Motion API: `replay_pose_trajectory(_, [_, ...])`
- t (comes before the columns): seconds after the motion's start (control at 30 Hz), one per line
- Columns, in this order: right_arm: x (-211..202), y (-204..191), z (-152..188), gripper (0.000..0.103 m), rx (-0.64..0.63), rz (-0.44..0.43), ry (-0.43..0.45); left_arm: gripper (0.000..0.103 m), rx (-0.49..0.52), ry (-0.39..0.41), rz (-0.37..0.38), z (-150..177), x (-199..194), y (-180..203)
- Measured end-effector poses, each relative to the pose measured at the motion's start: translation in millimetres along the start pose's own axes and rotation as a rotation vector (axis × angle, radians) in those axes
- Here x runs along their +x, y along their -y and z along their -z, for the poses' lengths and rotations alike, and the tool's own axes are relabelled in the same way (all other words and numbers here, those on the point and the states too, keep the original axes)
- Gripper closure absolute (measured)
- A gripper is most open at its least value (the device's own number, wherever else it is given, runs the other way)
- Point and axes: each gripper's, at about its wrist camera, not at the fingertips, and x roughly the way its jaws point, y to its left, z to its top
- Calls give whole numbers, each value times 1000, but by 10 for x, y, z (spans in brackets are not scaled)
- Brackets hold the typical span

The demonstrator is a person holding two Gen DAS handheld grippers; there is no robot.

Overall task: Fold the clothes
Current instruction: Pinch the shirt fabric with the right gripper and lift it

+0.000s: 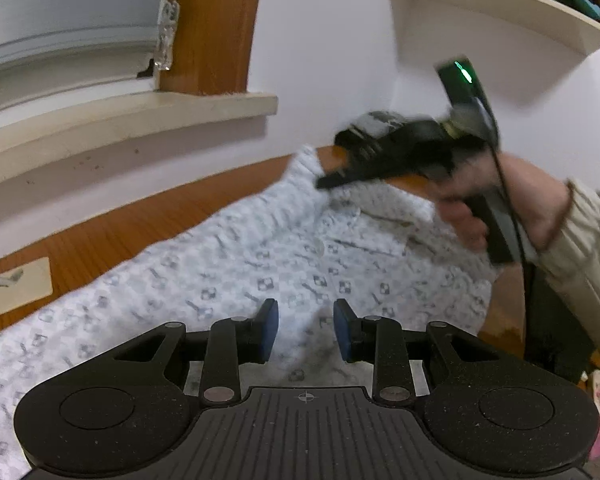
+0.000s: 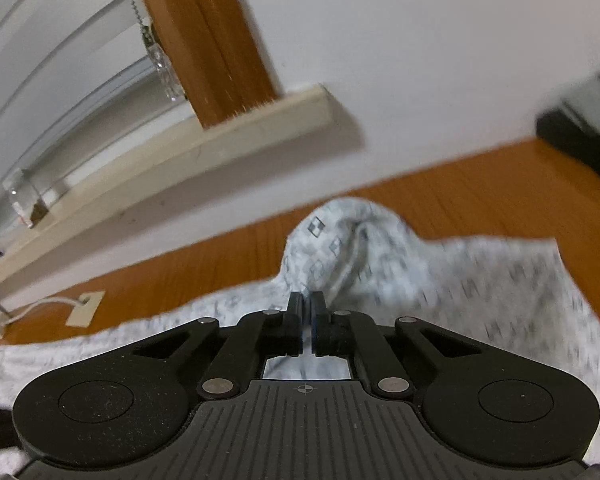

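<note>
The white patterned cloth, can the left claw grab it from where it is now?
Probably yes. The left claw is open and hangs just above the white patterned cloth spread on the wooden table, with nothing between them. The right claw is busy farther off, pinching up another part.

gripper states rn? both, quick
Left gripper: open, holding nothing, over the patterned garment.
Right gripper: closed, pinching a lifted fold of the garment.

My left wrist camera is looking low along my left gripper point(image 1: 306, 330) across the patterned garment point(image 1: 228, 280) toward the window sill point(image 1: 132, 114). My right wrist camera is sitting close over the same cloth, facing that sill and wall.
</note>
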Motion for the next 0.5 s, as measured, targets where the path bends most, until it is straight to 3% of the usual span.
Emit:
replay_pose_trajectory(0.07, [23,32,51,86,9,11,-8,63,-7,0,8,-29,1,-8])
replay_pose_trajectory(0.13, [56,48,46,83,33,9,7,60,-6,-11,18,-27,40,6])
replay_pose_trajectory(0.23, [118,67,-42,66,52,11,17,60,8,-20,18,-13,75,42])
replay_pose_trajectory(0.37, [264,80,-108,63,39,18,-11,60,37,-20,2,10,82,100])
replay_pose_trajectory(0.4, [261,96,-114,64,49,12,-5,68,44,-20,-2,16,84,115])
replay_pose_trajectory(0.43, [249,115,-119,76,62,4,2,102,51,-20,-6,22,86,129])
replay_pose_trajectory(0.47, [237,135,-124,93,76,-4,10,103,59,-20,-10,27,88,144])
replay_pose_trajectory(0.5, [225,154,-129,94,89,-11,18,103,66,-20,-14,33,90,158])
